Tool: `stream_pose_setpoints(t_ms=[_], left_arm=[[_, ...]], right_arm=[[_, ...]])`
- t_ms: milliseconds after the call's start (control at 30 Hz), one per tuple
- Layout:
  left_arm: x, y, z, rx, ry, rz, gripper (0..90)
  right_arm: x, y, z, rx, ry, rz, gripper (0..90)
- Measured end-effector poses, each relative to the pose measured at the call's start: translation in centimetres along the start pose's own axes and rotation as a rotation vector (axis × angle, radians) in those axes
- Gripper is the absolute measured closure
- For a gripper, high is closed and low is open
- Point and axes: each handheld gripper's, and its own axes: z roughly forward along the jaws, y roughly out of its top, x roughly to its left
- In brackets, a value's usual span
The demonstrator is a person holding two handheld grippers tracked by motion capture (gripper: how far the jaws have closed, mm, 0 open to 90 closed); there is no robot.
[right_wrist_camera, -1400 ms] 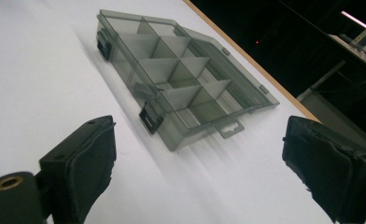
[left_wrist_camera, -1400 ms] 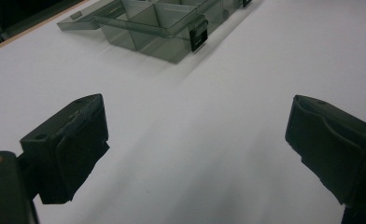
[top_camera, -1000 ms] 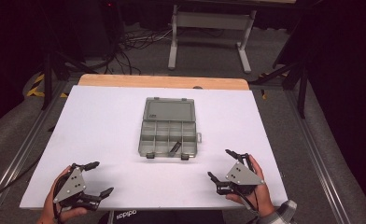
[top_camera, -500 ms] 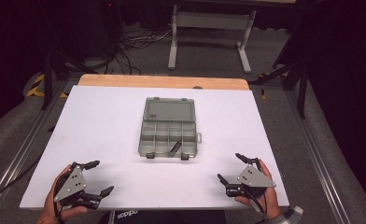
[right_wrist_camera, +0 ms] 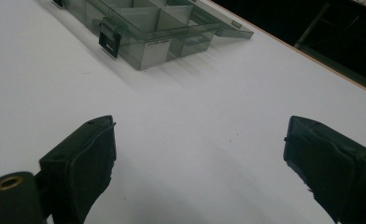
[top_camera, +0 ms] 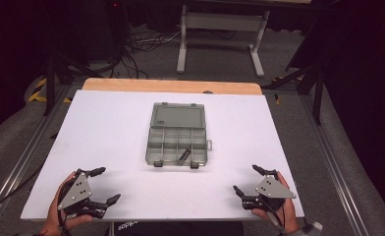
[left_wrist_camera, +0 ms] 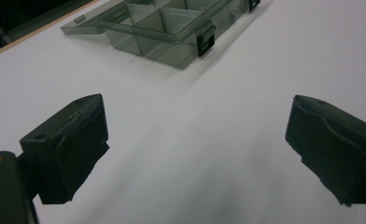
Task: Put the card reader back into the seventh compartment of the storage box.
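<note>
Open grey compartment box (top_camera: 177,140) at the centre of the white table (top_camera: 107,128), well apart from the left gripper (top_camera: 102,187) and right gripper (top_camera: 245,180), both with jaws spread wide and empty near the table's front edge.

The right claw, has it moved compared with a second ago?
Yes. The right claw has drifted toward the table's right edge and slightly nearer the person, away from the organizer box.

I am looking down on a table (top_camera: 107,128) with a white top and a strip of bare wood showing along its far edge. A smoky-grey compartment box (top_camera: 177,145) is lying open near the middle, its lid (top_camera: 178,116) folded flat onto the white surface on the far side.
</note>
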Motion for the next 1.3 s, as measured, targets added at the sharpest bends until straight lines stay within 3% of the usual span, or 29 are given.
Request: stream_pose_setpoints(t_ms=[233, 467, 1300], left_arm=[[0.2, -0.1, -0.3, -0.003, 0.017, 0.000, 6.5], [0.2, -0.2, -0.4, -0.008, 0.005, 0.003, 6.5], [0.0, -0.1, -0.2, -0.002, 0.002, 0.011, 6.8]], right_arm=[[0.4, 0.2, 0.2, -0.009, 0.017, -0.019, 10.6], [1.0, 0.5, 0.0, -0.008, 0.012, -0.027, 10.6], [1.2, 0.6, 0.1, 0.004, 0.005, -0.033, 10.8]])
